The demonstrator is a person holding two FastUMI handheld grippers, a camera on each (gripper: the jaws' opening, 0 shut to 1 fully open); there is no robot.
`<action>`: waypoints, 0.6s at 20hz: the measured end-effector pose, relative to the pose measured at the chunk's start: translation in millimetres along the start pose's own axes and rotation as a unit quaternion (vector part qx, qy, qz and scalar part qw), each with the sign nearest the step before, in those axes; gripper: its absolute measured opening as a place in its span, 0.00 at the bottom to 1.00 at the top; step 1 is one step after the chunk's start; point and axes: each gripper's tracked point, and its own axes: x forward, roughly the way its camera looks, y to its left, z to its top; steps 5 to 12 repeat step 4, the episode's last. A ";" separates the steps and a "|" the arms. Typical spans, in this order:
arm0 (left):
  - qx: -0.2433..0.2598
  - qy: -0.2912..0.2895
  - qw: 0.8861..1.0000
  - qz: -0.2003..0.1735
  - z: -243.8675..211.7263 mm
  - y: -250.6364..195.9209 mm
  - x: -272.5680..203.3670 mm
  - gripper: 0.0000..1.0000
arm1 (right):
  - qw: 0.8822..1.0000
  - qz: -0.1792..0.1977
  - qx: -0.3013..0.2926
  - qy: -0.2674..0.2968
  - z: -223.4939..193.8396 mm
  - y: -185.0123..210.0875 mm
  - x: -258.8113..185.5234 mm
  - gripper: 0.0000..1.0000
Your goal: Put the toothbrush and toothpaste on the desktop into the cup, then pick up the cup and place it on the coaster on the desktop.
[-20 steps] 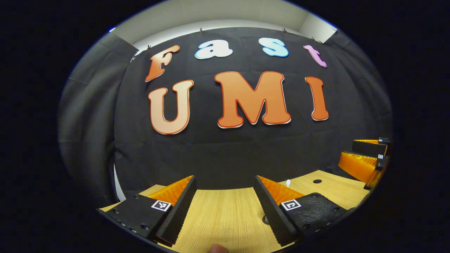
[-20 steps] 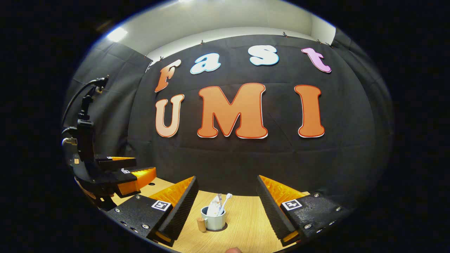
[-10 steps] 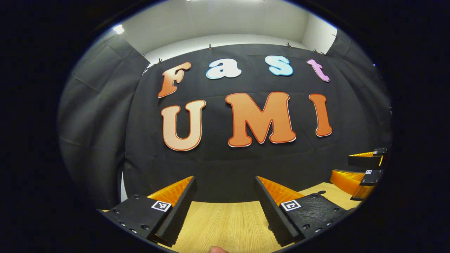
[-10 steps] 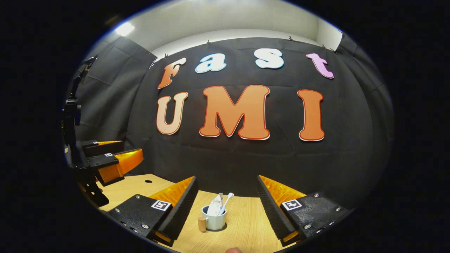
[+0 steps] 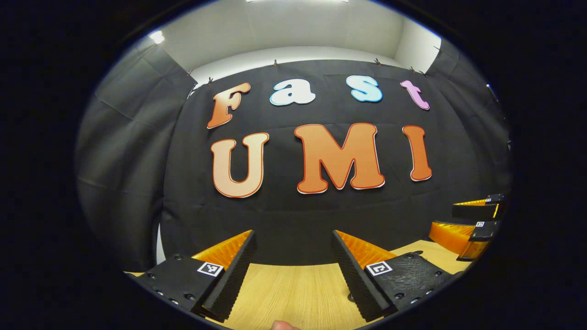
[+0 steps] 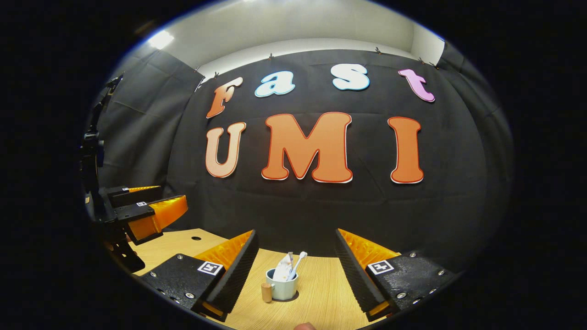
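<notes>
Both grippers have pulled back and up over the last second: my left gripper and right gripper hang spread and empty. The cup, with toothbrush and toothpaste inside, sits mid-desk. Looks basically done.

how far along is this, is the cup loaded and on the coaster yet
Loaded, yes: the toothbrush and toothpaste stand in the cup on the desktop. A dark edge shows under the cup, likely the coaster, though that is hard to confirm. Nothing is in hand: the right gripper and left gripper are both open and clear of the cup. Little seems left.
</notes>
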 end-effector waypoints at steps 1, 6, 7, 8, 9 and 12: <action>-0.002 0.004 1.000 0.001 -1.5 0.7 0.3 0.97 | 1.000 0.000 0.001 0.001 -0.1 -0.4 -0.4 0.99; -0.013 0.009 1.000 -0.001 -7.6 1.5 -0.5 0.97 | 1.000 0.003 0.000 0.000 0.9 2.7 1.8 1.00; -0.013 0.009 1.000 -0.001 -7.6 1.5 -0.5 0.97 | 1.000 0.003 0.000 0.000 0.9 2.7 1.8 1.00; -0.013 0.009 1.000 -0.001 -7.6 1.5 -0.5 0.97 | 1.000 0.003 0.000 0.000 0.9 2.7 1.8 1.00; -0.013 0.009 1.000 -0.001 -7.6 1.5 -0.5 0.97 | 1.000 0.003 0.000 0.000 0.9 2.7 1.8 1.00; -0.013 0.009 1.000 -0.001 -7.6 1.5 -0.5 0.97 | 1.000 0.003 0.000 0.000 0.9 2.7 1.8 1.00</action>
